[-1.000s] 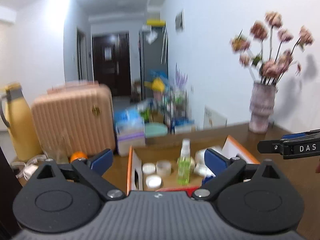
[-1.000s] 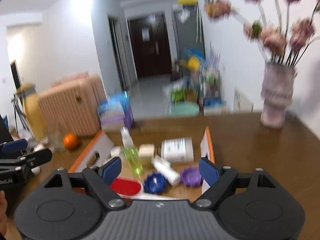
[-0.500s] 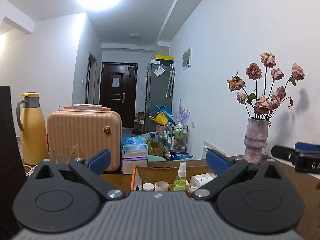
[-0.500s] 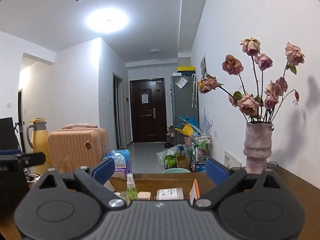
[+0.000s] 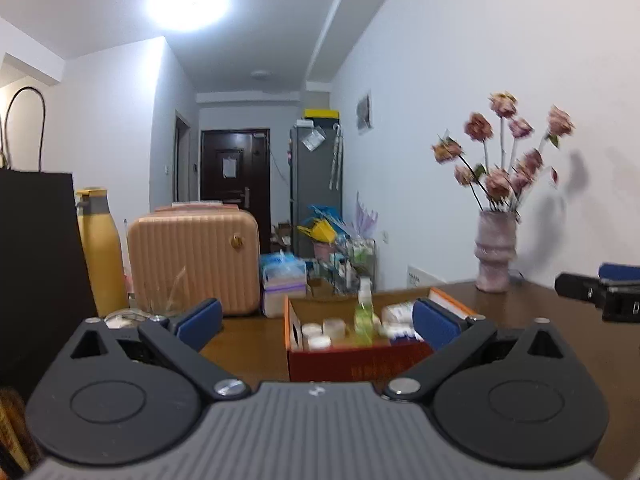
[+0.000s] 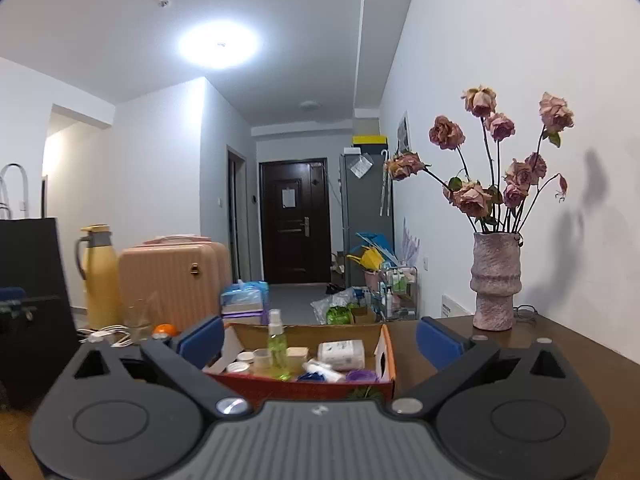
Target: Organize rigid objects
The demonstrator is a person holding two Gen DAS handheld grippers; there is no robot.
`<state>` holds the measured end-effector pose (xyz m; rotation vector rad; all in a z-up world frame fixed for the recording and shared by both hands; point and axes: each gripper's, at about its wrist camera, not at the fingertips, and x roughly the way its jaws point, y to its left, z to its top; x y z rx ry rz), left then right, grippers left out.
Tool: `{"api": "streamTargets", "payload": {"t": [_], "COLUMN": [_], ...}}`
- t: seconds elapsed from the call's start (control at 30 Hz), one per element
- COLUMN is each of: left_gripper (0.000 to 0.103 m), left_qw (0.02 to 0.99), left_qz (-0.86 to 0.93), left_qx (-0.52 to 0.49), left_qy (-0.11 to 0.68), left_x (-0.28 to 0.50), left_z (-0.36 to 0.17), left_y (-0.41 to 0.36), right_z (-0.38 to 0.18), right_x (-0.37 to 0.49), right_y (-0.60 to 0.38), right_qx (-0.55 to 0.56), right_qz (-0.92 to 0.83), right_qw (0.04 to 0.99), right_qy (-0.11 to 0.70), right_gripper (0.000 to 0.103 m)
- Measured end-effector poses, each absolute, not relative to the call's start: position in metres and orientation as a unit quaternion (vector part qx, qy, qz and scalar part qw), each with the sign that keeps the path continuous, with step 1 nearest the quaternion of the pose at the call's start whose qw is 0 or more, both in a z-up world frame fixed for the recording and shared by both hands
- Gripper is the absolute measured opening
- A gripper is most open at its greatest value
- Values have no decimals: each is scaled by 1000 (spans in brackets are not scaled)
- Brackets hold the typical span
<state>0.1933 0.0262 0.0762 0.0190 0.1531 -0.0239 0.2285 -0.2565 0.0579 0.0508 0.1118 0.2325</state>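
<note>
An open red and orange cardboard box (image 5: 352,360) (image 6: 384,364) sits on the brown table. It holds a green spray bottle (image 5: 364,316) (image 6: 277,346), white jars (image 5: 320,330) (image 6: 245,362), a white carton (image 6: 342,354) and purple and blue pieces (image 6: 360,376). My left gripper (image 5: 318,322) is open and empty, level with the box and just short of it. My right gripper (image 6: 320,338) is open and empty, also just before the box. The right gripper shows at the right edge of the left wrist view (image 5: 600,292).
A vase of dried roses (image 6: 494,280) (image 5: 494,256) stands on the table at the right. A pink suitcase (image 5: 194,262) (image 6: 172,280), a yellow flask (image 5: 100,256) (image 6: 98,276), a black bag (image 5: 36,272), a glass (image 6: 138,320) and an orange (image 6: 164,329) stand at the left.
Both grippers tilted up from looking down into the box to a level view, then dipped slightly. Both stay open and empty.
</note>
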Motion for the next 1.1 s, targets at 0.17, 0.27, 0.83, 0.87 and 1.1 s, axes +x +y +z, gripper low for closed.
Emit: {"api": "streamTargets", "payload": {"t": [0.17, 0.27, 0.83, 0.87, 1.1], "left_gripper": [103, 103, 103, 103, 103], "left_qw": [996, 997, 996, 996, 996], "left_qz": [-14, -13, 17, 16, 12], "left_qx": [9, 17, -3, -3, 3], "left_qy": [82, 76, 89, 90, 91], "left_x": [139, 107, 15, 15, 17], "left_z": [58, 44, 5, 5, 6], "left_y": [24, 22, 11, 10, 8], "right_z": [46, 37, -8, -8, -6], "right_x": [176, 142, 13, 13, 16], "right_y": [-251, -246, -210, -210, -212], "right_qx": [11, 3, 14, 17, 16], "right_qz": [122, 122, 129, 131, 121], "right_qw": [990, 991, 990, 989, 991], "right_qy": [67, 52, 57, 60, 55], "right_gripper": [103, 103, 103, 103, 103]}}
